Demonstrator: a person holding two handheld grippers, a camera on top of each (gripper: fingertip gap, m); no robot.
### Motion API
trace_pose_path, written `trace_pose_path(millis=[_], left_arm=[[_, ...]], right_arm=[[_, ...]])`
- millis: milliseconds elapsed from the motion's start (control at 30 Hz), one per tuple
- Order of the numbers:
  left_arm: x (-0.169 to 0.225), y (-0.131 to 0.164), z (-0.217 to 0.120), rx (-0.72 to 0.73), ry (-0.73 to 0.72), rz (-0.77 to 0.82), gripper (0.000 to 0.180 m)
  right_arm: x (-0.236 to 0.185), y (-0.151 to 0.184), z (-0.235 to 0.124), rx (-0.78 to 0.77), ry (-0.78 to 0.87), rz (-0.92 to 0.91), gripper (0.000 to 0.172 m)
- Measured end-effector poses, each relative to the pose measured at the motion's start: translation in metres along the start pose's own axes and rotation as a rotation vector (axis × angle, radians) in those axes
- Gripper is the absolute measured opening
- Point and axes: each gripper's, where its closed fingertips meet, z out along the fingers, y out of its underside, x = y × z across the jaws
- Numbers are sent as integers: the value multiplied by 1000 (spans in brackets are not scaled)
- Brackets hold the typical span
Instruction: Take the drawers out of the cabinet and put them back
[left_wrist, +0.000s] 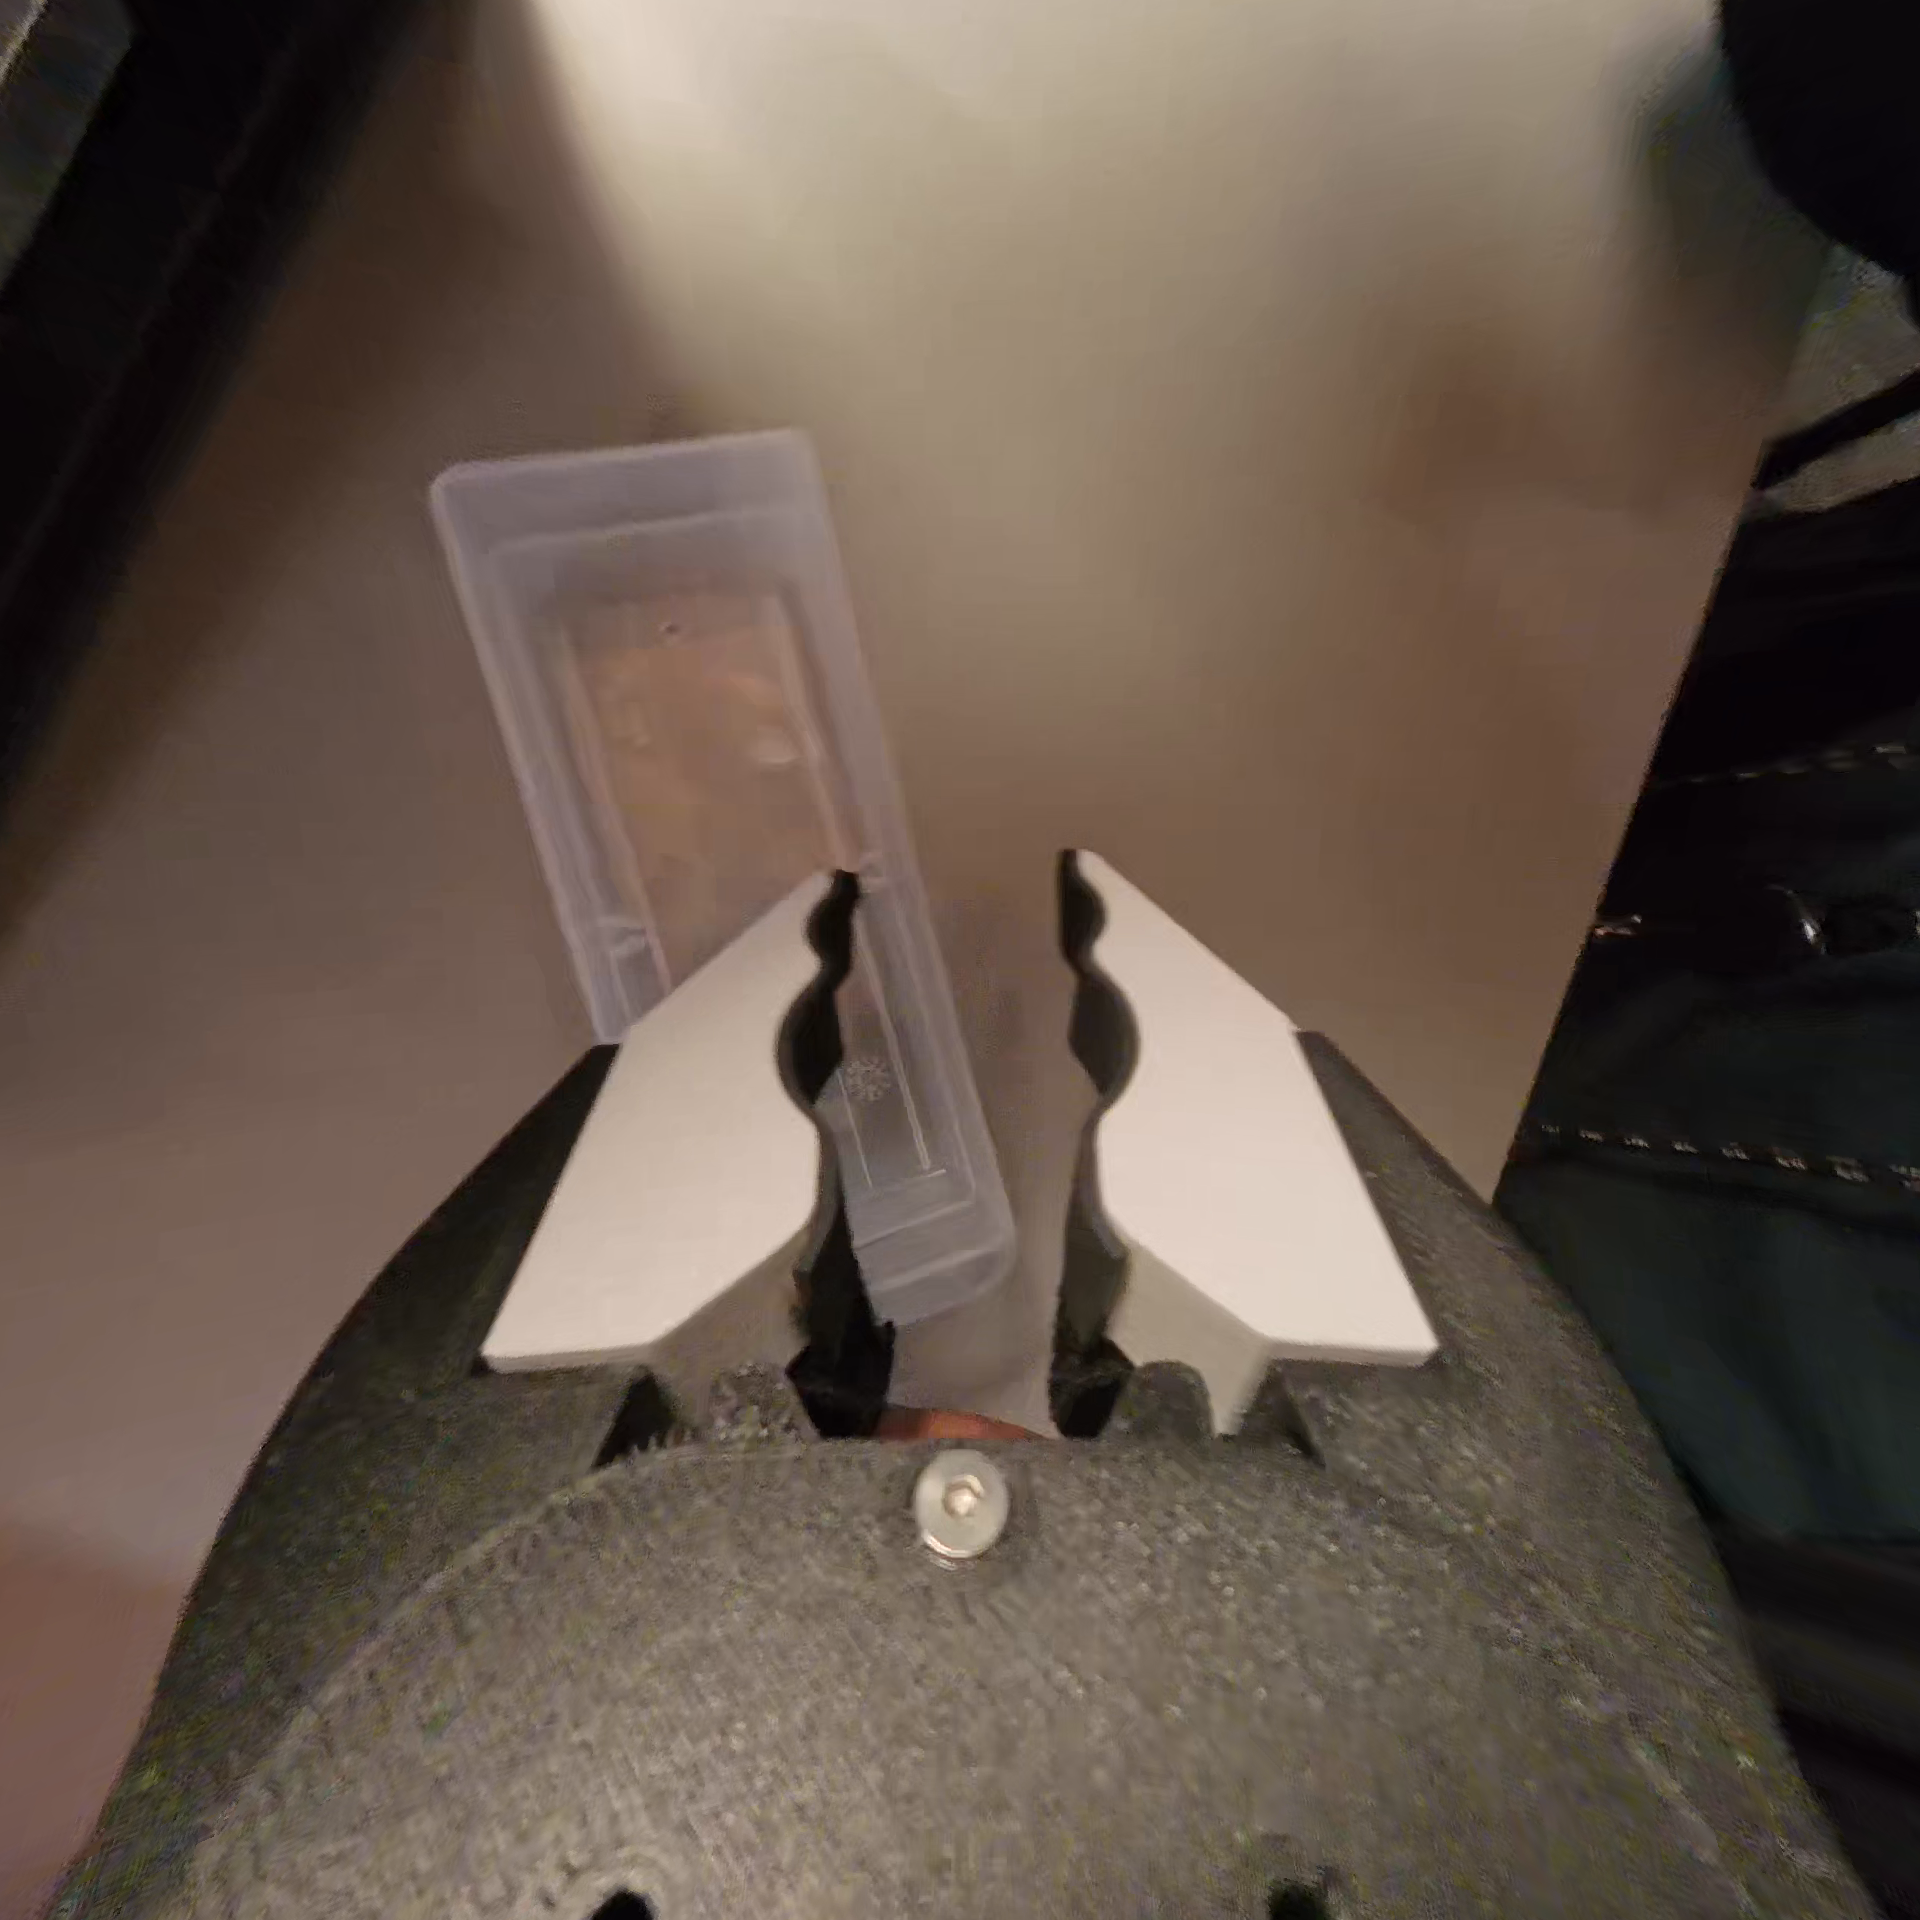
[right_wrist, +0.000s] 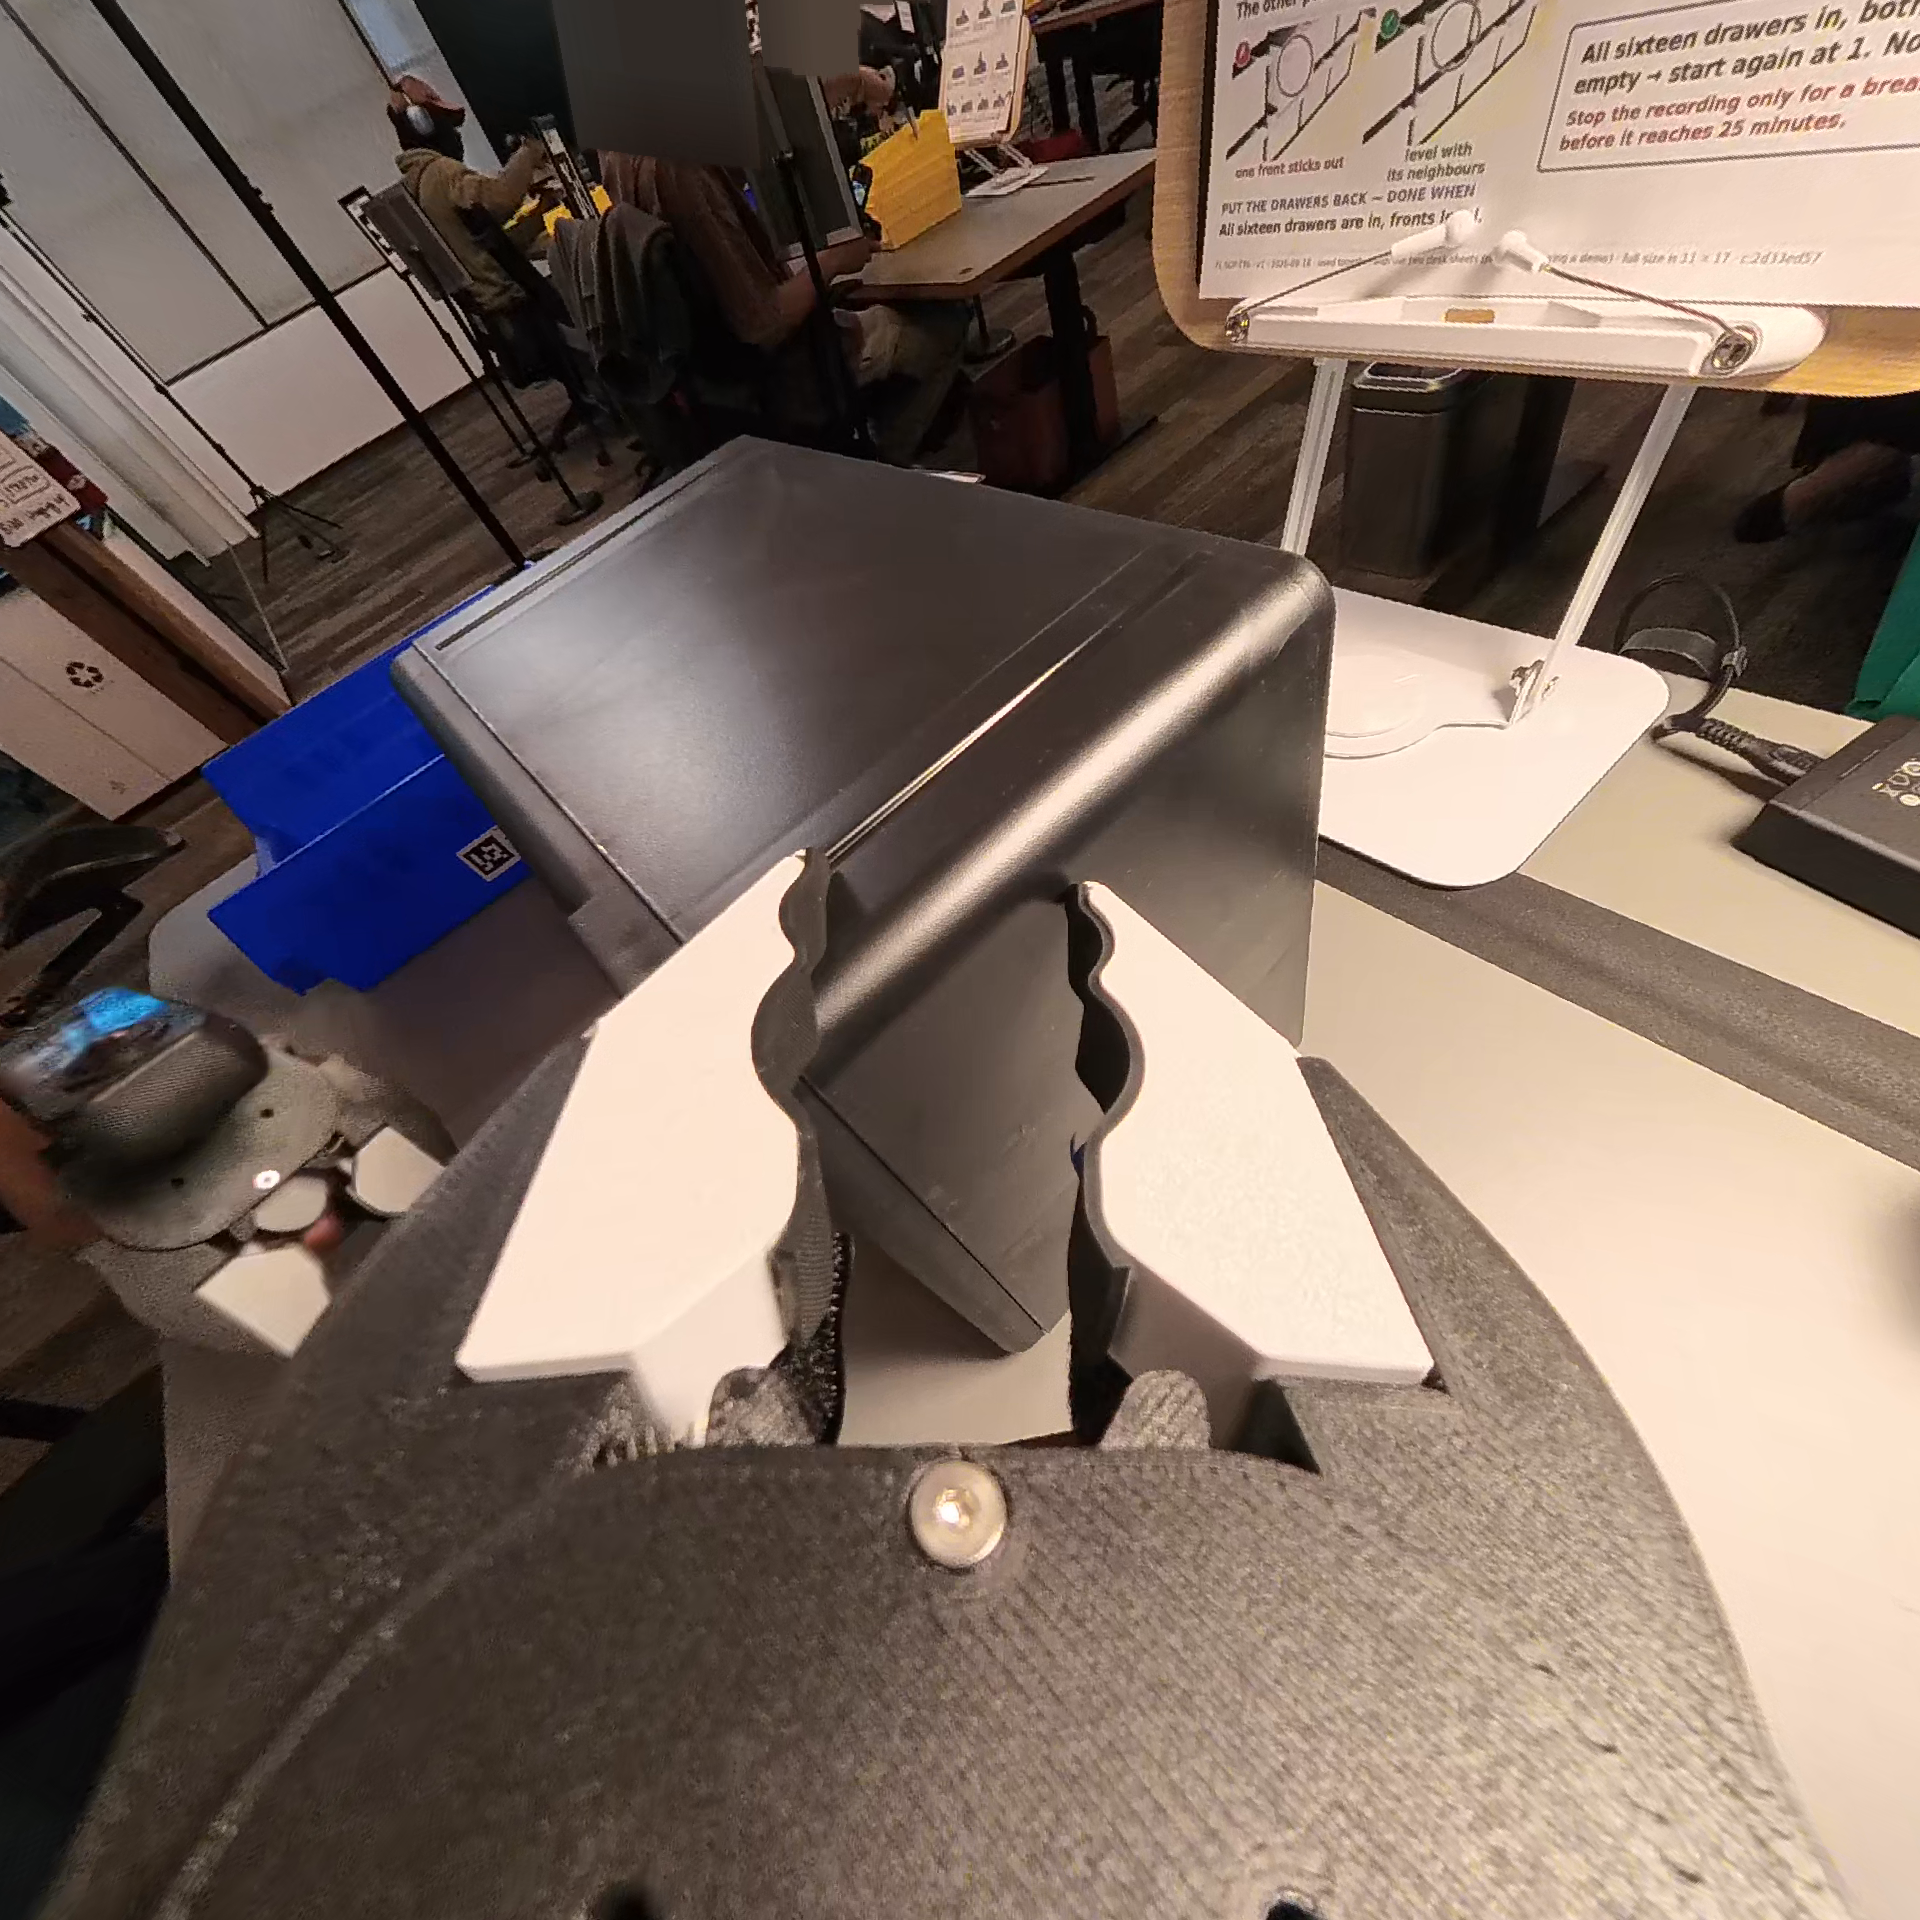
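1. On the pale tabletop (left_wrist: 1143, 312) in the left wrist view lies one clear drawer (left_wrist: 665, 665), a long narrow plastic tray, out of the cabinet and resting at a slant.

2. The left gripper (left_wrist: 961, 873) hangs over the drawer's near end. Its jaws stand apart; the near end runs under the left finger (left_wrist: 665, 1174) and into the gap, but the right finger (left_wrist: 1247, 1143) is clear of it, so nothing is clamped.

3. The black cabinet (right_wrist: 831, 675) fills the right wrist view, with a blue bin (right_wrist: 343, 810) beside it and a white paper stand (right_wrist: 1496, 748) on the table behind.

4. The right gripper (right_wrist: 945, 883) has its jaws apart around a corner of the cabinet. The left finger (right_wrist: 665, 1143) looks to lie against the rounded edge; whether the right finger (right_wrist: 1247, 1164) presses on the side I cannot tell.

5. The drawer looks light, thin-walled and smooth: stiff enough to lift by one end, yet likely to slip or flex under a hard squeeze. The end wall or the lip of a long side seems the best hold.

6. The cabinet looks rigid and far heavier; bracing it by an edge should stop it sliding.
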Motion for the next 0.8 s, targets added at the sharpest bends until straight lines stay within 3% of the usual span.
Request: trace_pose_path(millis=[33, 133, 300, 600, 800], left_arm=[[5, -2, -3, 18, 9, 43, 51], [11, -3, -26, 49, -39, 271, 71], [-3, 30, -59, -25, -155, 699, 73], [-31, 58, -35, -128, -274, 931, 34], [-1, 40, -34, 1, -192, 947, 18]], right_arm=[[0, 0, 0, 0, -1, 0, 50], [0, 0, 0, 0, -5, 2, 50], [0, 0, 0, 1, -11, 3, 51], [0, 0, 0, 4, -7, 2, 49], [0, 0, 0, 4, -12, 2, 49]])
